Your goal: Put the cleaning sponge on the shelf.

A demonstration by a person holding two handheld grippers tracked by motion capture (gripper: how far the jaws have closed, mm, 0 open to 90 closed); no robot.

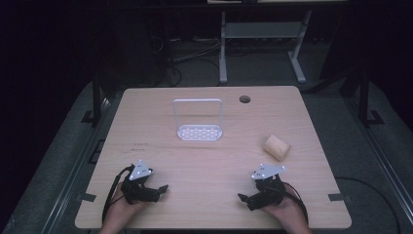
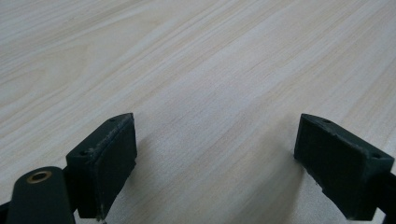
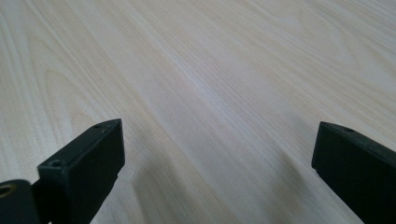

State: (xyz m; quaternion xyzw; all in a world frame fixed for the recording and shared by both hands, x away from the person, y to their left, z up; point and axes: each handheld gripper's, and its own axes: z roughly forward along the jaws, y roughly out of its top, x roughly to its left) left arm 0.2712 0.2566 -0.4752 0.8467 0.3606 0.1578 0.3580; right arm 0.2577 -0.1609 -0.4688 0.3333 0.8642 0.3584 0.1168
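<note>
Near the table's (image 1: 146, 122) front edge, your left gripper (image 1: 163, 188) and right gripper (image 1: 242, 197) rest wide open, empty, probably staged before reaching toward the roll (image 1: 276, 147) near the rack (image 1: 198, 131).

We find the pale wooden table (image 1: 204, 161) evenly lit from above in the high view, its surroundings at the frame edges near black. In both gripper views, soft shadows pool under the lower corners; far grain blurs slightly.
</note>
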